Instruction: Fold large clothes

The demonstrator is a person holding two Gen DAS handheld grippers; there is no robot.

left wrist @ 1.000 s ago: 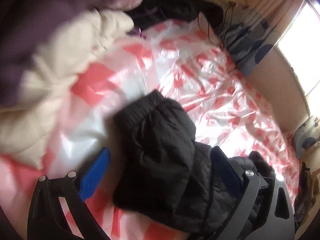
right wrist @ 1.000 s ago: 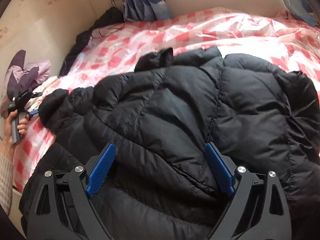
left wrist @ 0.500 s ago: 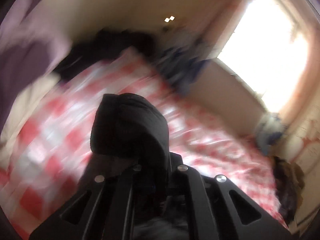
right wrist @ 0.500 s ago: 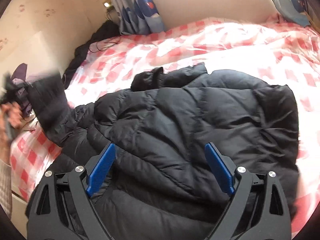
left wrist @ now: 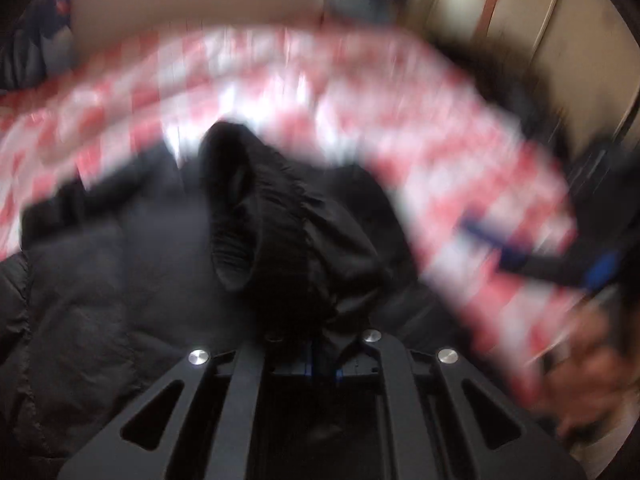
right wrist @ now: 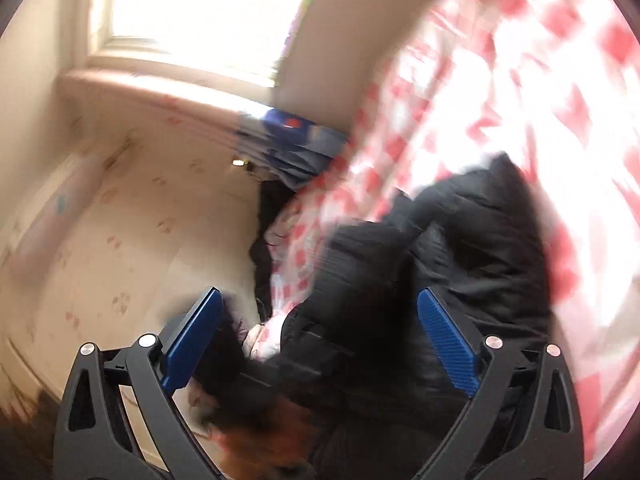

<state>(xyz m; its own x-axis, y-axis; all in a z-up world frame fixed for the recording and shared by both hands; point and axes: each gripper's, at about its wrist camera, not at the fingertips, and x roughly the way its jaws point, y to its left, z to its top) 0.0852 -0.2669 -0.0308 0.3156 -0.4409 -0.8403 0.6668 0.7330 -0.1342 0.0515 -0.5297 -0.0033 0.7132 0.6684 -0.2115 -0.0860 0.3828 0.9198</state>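
A black puffer jacket [left wrist: 100, 280] lies on the red-and-white checked bed cover [left wrist: 400, 128]. My left gripper [left wrist: 320, 356] is shut on the jacket's sleeve [left wrist: 264, 216], whose ribbed cuff stands up in front of the camera over the jacket body. My right gripper [right wrist: 320, 340] is open and empty, hovering over the jacket [right wrist: 460, 260] near the bed's edge. It also shows blurred in the left wrist view [left wrist: 560, 264]. Both views are motion-blurred.
The checked cover [right wrist: 520, 80] spreads to the right. A beige wall [right wrist: 120, 220] and bright window [right wrist: 200, 4] are to the left. A blue patterned curtain [right wrist: 288, 140] and dark clothes [right wrist: 268, 208] sit at the bed's far corner.
My left gripper closed on the sleeve, lifted it and swung it across over the jacket body. My right gripper stayed open and turned sharply toward the wall and window.
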